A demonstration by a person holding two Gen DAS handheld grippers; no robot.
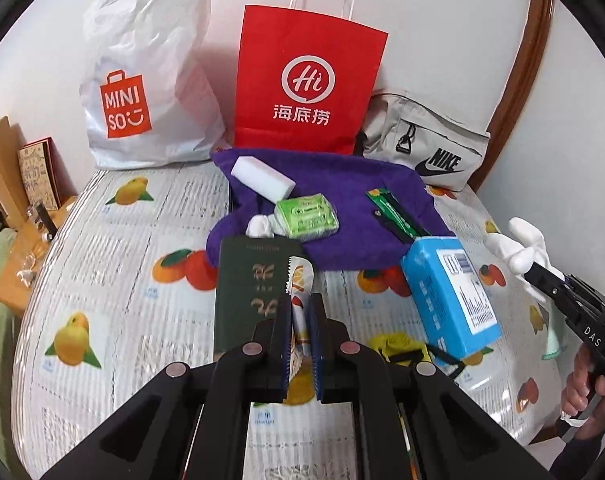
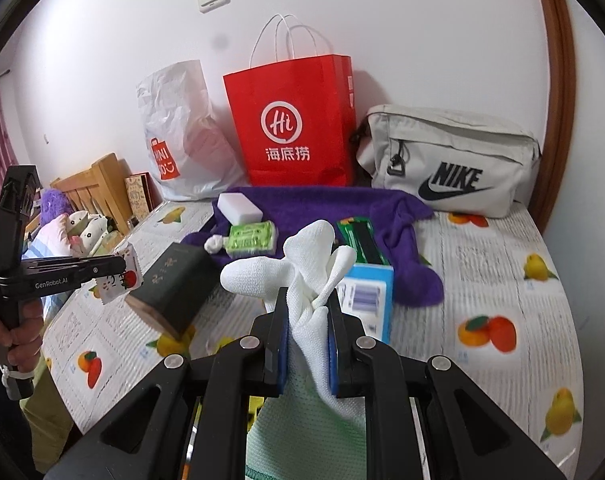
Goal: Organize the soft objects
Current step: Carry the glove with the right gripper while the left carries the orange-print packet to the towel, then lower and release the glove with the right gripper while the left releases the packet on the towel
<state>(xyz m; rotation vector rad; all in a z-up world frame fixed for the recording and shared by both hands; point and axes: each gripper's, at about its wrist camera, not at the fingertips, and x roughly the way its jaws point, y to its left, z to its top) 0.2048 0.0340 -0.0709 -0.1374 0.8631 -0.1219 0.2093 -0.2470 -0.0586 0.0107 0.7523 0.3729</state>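
Observation:
My left gripper [image 1: 300, 300] is shut on a small fruit-printed sachet [image 1: 298, 280] with a serrated edge, held above the bed. In the right wrist view the same left gripper [image 2: 120, 268] shows at the far left with the sachet [image 2: 120, 280]. My right gripper [image 2: 307, 294] is shut on a white knit glove [image 2: 302, 264] with a pale green cuff that hangs below the jaws. On the purple towel [image 1: 342, 184] lie a white sponge block [image 1: 262, 178], a green tissue pack [image 1: 306, 216], a small white bundle [image 1: 260, 226] and a green and black packet [image 1: 394, 212].
A dark green box [image 1: 250, 288] and a blue box [image 1: 450, 292] lie on the fruit-print cover [image 1: 142, 240] near the towel. Against the wall stand a white Miniso bag [image 1: 142, 80], a red paper bag [image 1: 306, 80] and a grey Nike bag [image 1: 426, 140]. A wooden headboard [image 2: 102, 188] is at the left.

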